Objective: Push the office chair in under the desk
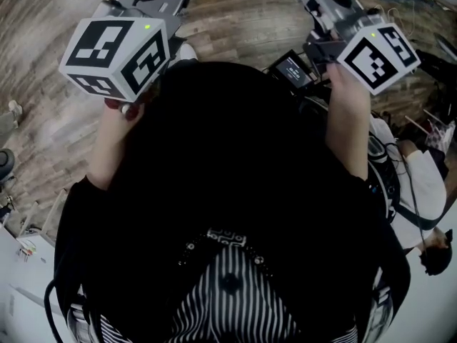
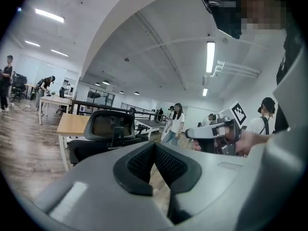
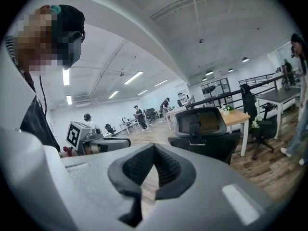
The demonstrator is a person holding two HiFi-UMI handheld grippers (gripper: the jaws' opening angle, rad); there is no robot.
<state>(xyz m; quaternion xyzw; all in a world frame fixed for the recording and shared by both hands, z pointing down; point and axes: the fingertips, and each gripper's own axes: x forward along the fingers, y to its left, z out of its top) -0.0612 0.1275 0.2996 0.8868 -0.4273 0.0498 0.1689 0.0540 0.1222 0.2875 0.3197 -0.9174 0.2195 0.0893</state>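
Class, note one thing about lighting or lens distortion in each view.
Head view: dim, the dark top swallows detail, floor planks bow. Left gripper view: ceiling strip light glares white, corners vignetted black. Right gripper view: office chair sharp and evenly lit.

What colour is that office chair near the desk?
Black. The office chair shows best in the right gripper view.

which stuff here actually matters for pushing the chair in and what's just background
For the job:
- office chair
- wooden desk
- left gripper and right gripper, both shut and empty

Just background:
- person in a white top
- far white desk
- second black chair
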